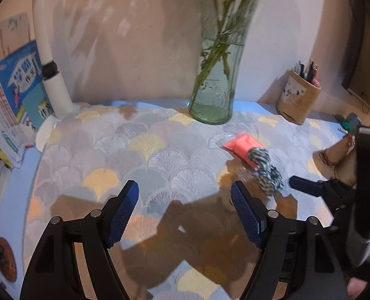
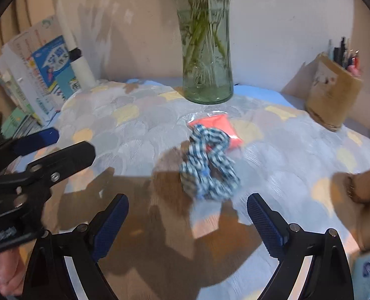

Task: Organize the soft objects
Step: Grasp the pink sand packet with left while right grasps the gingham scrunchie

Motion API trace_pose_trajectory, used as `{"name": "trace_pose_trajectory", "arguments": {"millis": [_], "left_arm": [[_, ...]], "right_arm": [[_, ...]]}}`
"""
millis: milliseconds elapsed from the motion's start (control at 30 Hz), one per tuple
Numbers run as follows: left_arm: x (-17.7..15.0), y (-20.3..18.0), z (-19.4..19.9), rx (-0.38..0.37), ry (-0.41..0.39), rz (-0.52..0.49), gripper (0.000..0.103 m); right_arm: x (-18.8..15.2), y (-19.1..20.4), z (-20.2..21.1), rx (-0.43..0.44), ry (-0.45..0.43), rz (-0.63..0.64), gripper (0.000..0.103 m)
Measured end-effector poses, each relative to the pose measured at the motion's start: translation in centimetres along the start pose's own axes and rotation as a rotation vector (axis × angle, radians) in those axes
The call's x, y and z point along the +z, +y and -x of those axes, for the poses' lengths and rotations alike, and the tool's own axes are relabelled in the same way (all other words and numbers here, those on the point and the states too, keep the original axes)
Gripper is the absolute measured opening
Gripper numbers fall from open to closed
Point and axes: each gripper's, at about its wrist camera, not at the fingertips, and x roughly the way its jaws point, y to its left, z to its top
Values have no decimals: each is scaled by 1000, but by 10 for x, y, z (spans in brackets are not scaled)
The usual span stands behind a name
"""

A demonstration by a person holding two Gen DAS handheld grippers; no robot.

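A blue-and-white checked scrunchie [image 2: 208, 166] lies on the patterned tablecloth, partly over a flat orange-red pack in clear wrap [image 2: 220, 127]. Both also show in the left wrist view, scrunchie [image 1: 266, 168] and pack [image 1: 242, 147], right of centre. My right gripper [image 2: 187, 207] is open and empty, just short of the scrunchie. My left gripper [image 1: 185, 195] is open and empty, to the left of both objects; it appears at the left edge of the right wrist view [image 2: 47, 150].
A glass vase with green stems [image 2: 206, 57] stands at the back centre. A pen holder [image 2: 333, 97] stands at the back right. Books [image 1: 12, 95] and a white lamp post [image 1: 52, 75] stand at the back left. A blue tissue pack [image 2: 367, 270] lies at the lower right.
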Motion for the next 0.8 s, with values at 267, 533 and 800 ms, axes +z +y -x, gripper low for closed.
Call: {"name": "trace_pose_trajectory", "arguments": {"millis": [267,533,800], "left_arm": [[15,-15,-33,-48,28,-41,75],[27,-66,-85,-176,128,-111,75],[42,-89,-121,-183,151,-68,42]], "right_arm": [[1,-8,-15,-8,-25,33,57],[-37,-69,19,-143,-71,-99,57],[-35,-79,17,-110,-74,-127,58]]}}
